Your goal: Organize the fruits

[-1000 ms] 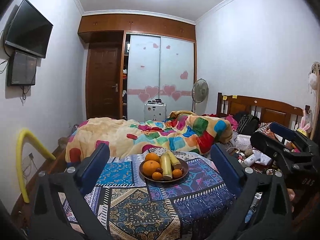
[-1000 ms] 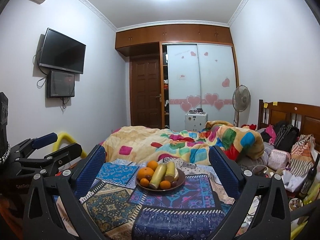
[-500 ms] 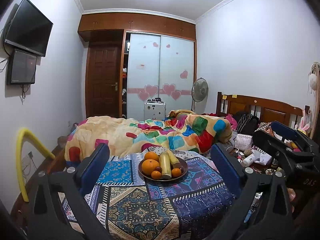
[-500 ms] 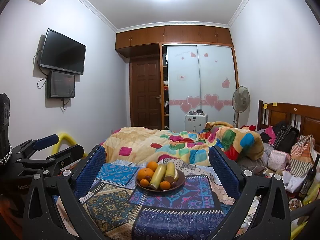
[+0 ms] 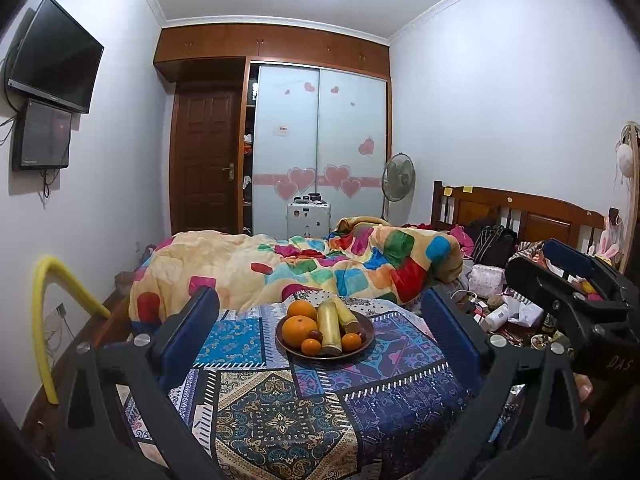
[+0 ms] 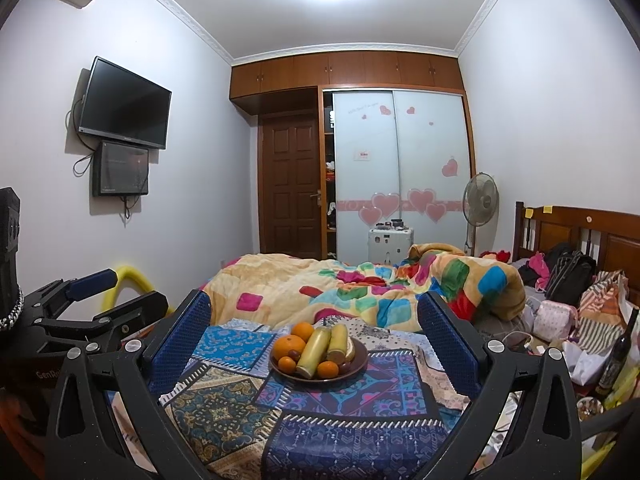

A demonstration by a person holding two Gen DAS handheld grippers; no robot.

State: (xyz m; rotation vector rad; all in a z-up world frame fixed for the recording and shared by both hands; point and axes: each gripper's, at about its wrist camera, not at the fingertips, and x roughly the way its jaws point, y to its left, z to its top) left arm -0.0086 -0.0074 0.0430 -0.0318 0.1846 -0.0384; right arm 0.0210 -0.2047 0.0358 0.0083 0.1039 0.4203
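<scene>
A dark brown plate stands on a patchwork cloth. It holds two large oranges, small tangerines, two yellow-green cylindrical fruits and small dark fruits. My left gripper is open and empty, its fingers wide on either side of the plate and short of it. My right gripper is open and empty too, framing the plate from nearer the right. Each gripper shows at the edge of the other's view.
A colourful quilt is bunched on the bed behind the plate. Bags and clutter lie at the right by the wooden headboard. A yellow foam tube leans on the left wall. A bottle stands at the right.
Both views have shifted very slightly; the plate sits a touch lower and nearer in frame. Both grippers stay open and the fruit has not moved.
</scene>
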